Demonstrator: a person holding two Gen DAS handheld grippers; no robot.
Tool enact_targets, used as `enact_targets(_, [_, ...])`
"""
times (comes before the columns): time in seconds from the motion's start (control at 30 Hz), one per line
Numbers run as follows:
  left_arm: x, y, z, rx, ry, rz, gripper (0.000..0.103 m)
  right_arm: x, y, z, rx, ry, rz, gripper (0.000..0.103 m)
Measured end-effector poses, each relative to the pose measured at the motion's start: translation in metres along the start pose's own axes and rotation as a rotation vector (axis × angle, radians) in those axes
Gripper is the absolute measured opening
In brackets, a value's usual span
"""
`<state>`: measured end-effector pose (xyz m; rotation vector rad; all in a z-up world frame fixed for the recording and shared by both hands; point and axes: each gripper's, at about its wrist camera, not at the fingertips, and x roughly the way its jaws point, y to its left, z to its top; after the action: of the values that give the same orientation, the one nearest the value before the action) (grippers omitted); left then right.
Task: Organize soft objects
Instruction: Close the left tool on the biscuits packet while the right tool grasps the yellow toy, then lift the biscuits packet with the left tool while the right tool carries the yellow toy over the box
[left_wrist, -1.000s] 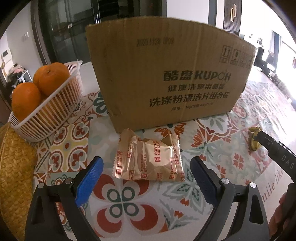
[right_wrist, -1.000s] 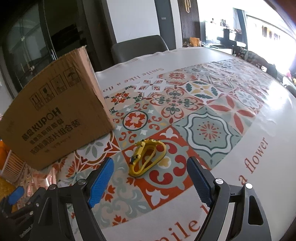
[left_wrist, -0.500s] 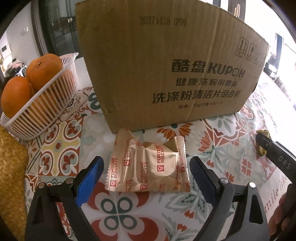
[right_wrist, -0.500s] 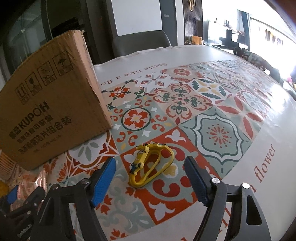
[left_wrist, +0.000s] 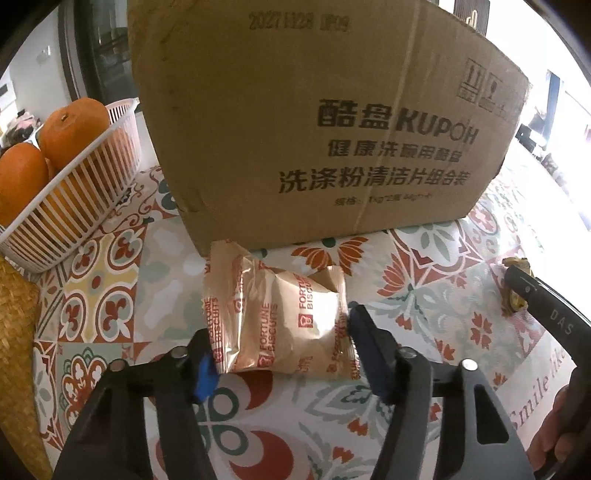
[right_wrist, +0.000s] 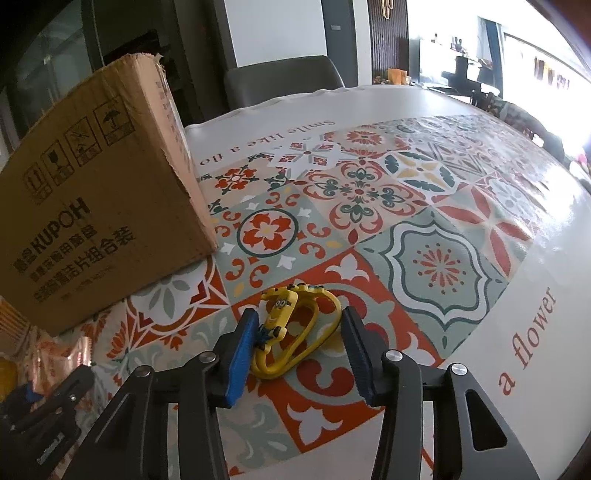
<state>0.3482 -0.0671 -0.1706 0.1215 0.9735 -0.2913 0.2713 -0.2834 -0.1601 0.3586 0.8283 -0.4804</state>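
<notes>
Lower centre: a crinkled gold biscuit packet (left_wrist: 280, 321) is clamped by the left gripper (left_wrist: 277, 354); a yellow rubber minion strap (right_wrist: 295, 328) is bracketed, seemingly ungripped, by the right gripper (right_wrist: 295, 350); neither is boxed yet in the brown cardboard carton (left_wrist: 314, 122).

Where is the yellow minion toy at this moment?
In the right wrist view the yellow minion toy lies on the patterned tablecloth between the right gripper's fingers, right of the cardboard box.

The cardboard box (left_wrist: 325, 125) walls off the far side, the orange basket (left_wrist: 74, 195) the left; tablecloth (right_wrist: 461, 229) rightward lies open.
</notes>
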Motion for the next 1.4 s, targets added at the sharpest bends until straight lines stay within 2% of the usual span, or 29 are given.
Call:
enact_targets(0.07, [-0.003,-0.001,-0.001,-0.002,-0.013,-0.007,0.047,-0.002,0.000,-0.002,-0.002,0.000,0.015,0.046])
enact_targets(0.53, [-0.033,-0.004,-0.013,-0.017,-0.049,-0.031,0.044,-0.029,0.004,-0.007,-0.022,-0.037,0.096,0.045])
enact_targets(1.4, [-0.145,0.003,-0.001,-0.050,-0.253,-0.037,0.044,-0.117,0.016,0.010,-0.070,-0.204,0.250,0.045])
